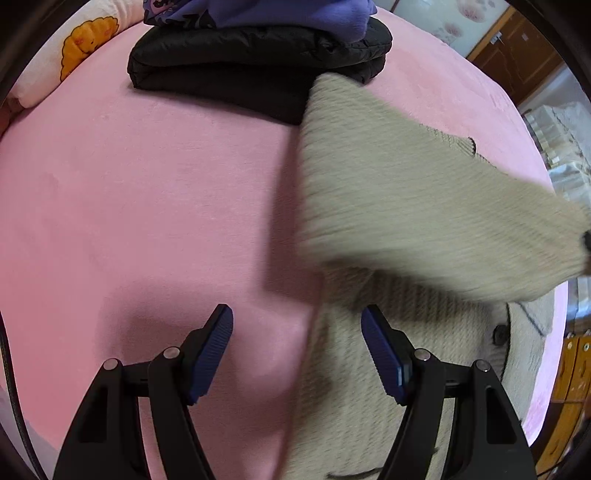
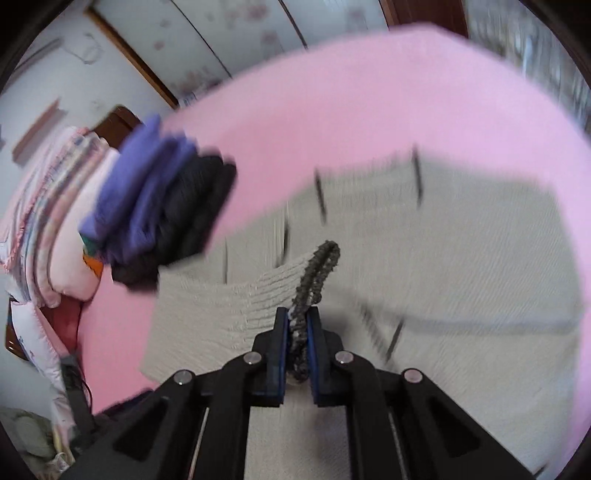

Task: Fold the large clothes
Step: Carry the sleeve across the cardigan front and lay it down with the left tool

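A beige knitted cardigan [image 1: 388, 369] lies on the pink bed [image 1: 147, 184]. My left gripper [image 1: 297, 332] is open and empty, low over the cardigan's left edge. One sleeve [image 1: 406, 206] is lifted and stretches across the view, blurred by motion. My right gripper [image 2: 298, 325] is shut on the sleeve's dark-trimmed cuff [image 2: 317, 269] and holds it above the cardigan's body [image 2: 461, 277]. The sleeve [image 2: 229, 310] hangs to the left of the jaws.
A stack of folded clothes lies at the far side of the bed: a black jacket [image 1: 258, 62] below, purple garments [image 1: 277, 14] on top; the stack also shows in the right wrist view [image 2: 166, 206]. Pillows [image 2: 55, 221] lie beyond. A wooden cabinet [image 1: 517, 51] stands past the bed.
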Demonstrator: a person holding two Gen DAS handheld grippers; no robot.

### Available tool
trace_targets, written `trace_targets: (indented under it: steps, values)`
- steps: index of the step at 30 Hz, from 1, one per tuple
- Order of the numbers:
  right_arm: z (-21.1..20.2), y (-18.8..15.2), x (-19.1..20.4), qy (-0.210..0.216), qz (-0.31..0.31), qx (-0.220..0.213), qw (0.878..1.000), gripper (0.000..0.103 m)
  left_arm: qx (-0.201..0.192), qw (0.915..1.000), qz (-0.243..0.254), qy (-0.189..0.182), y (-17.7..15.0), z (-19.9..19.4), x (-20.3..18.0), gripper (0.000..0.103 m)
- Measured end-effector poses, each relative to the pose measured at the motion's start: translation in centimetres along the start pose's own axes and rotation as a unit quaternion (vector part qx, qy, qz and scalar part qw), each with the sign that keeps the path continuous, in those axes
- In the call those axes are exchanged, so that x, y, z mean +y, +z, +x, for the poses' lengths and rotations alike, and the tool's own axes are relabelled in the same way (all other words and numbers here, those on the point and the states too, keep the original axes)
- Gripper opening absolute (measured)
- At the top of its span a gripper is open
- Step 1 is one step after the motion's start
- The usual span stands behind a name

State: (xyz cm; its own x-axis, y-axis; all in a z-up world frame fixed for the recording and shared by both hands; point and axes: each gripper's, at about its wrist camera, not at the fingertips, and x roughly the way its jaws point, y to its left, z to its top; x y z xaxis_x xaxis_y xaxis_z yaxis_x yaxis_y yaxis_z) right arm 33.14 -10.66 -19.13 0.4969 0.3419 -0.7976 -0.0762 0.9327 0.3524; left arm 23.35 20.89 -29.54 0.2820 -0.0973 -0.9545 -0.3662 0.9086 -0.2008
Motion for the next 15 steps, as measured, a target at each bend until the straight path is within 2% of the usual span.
trace_targets:
  steps: [3,6,11,13,15]
  values:
    - [-3.0,2.9,-2.0,-0.026,-0.014,-0.051,0.998,0.009,-0.014,0.9999,-0.008,0.004,0.0,0.3,-1.6,0.071]
    - [-4.3,4.6,-4.9,-0.08,-0.027,-0.083,0.993,0.009,-0.021,0.9995,-0.015,0.016,0.1,1.4,-3.6,0.071]
    - [-1.9,4.3,-10.5,-0.108,-0.001,-0.045,0.993,0.009,-0.023,0.9987,-0.007,0.045,0.7,3.5,-6.4,0.07]
    - [0.0,3.3,-12.1,-0.124,0.003,-0.022,0.992,0.009,-0.033,0.9974,-0.007,0.064,1.1,3.9,-7.2,0.065]
    - [1.8,2.3,-13.5,-0.13,0.015,-0.001,0.991,0.009,-0.033,0.9963,-0.014,0.078,1.6,4.1,-7.3,0.056]
